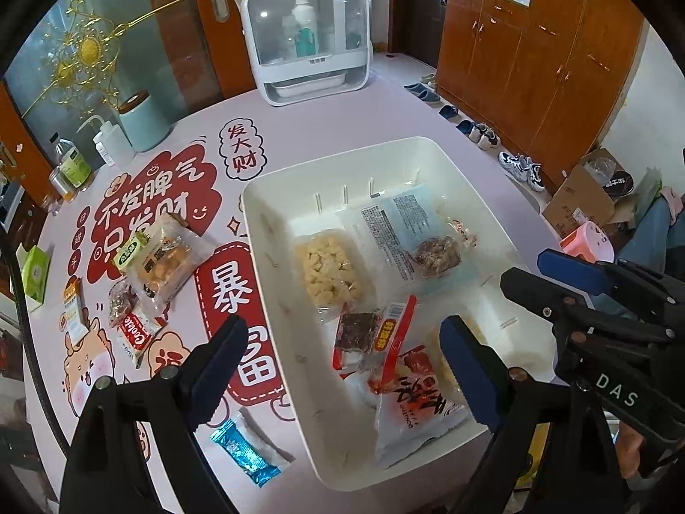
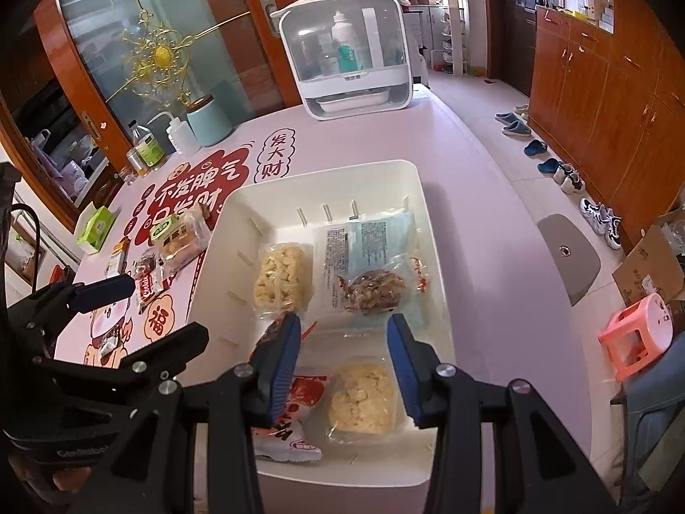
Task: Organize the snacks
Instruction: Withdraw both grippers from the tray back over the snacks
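Note:
A white bin (image 1: 274, 231) (image 2: 432, 222) sits on the table and holds several snack packs: a yellow puffed-snack pack (image 1: 332, 272) (image 2: 282, 278), a pale blue pack (image 1: 406, 214) (image 2: 368, 235), a brown snack pack (image 1: 436, 250) (image 2: 376, 291), and a red-and-white bag (image 1: 415, 402) (image 2: 295, 424). A second yellow pack (image 2: 361, 398) lies near the bin's front. My left gripper (image 1: 342, 360) is open and empty above the bin's left wall. My right gripper (image 2: 344, 355) is open and empty above the bin. Loose snacks lie left of the bin: a biscuit pack (image 1: 165, 257) (image 2: 182, 237), a Cookie pack (image 1: 137, 334) (image 2: 147, 291), a blue wrapper (image 1: 246, 449).
A white lidded cabinet (image 1: 308, 34) (image 2: 351, 51) stands at the table's far end. A teal canister (image 1: 141, 122) (image 2: 209, 122), squeeze bottle (image 1: 107, 141) and jar (image 1: 72, 167) stand far left. A green tissue pack (image 1: 36, 272) lies at the left edge. Shoes, boxes and a pink stool (image 2: 638, 338) are on the floor right.

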Demonstrator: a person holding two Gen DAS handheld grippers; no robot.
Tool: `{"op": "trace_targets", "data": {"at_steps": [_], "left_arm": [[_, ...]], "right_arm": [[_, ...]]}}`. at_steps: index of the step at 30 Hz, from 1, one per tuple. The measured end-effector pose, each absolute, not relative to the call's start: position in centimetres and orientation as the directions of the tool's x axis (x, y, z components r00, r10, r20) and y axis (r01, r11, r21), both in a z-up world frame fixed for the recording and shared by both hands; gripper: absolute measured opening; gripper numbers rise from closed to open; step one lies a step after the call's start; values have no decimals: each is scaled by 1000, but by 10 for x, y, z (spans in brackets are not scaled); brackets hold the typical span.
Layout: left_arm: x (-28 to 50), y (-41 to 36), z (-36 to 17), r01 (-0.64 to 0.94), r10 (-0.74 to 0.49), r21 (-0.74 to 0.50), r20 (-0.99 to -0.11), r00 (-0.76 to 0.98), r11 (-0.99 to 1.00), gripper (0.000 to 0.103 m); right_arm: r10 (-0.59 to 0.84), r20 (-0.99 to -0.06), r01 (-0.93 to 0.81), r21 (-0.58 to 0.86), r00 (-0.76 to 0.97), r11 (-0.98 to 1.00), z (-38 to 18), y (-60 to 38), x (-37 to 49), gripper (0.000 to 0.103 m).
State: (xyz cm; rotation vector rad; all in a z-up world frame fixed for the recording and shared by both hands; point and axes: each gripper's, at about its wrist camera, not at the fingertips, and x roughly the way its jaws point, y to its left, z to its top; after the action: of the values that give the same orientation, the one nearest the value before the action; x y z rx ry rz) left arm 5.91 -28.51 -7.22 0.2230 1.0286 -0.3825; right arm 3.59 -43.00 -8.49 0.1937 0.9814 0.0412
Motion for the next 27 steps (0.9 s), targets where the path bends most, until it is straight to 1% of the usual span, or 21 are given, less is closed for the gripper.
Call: {"op": "trace_targets", "data": {"at_steps": [8,11,18,27], "left_arm": [[52,-254,-65,368,-175,15,-861,477,930,90],[50,-235,-63,348,-177,-4,-867,466,938,90],[41,-178,-52,291,-143,10,-854,500,957,90],[42,-69,-13,184,-47,89,-779,626,979,90]], "right_arm": [[123,-817,51,183,563,982,-80,-416,30,43],[128,-812,43,185,570,982,-75,-406,28,43],[144,-795,5,182,589,983,-62,-372,30,43],[157,-754,-49,163,637,985,-31,-307,34,43]]}}
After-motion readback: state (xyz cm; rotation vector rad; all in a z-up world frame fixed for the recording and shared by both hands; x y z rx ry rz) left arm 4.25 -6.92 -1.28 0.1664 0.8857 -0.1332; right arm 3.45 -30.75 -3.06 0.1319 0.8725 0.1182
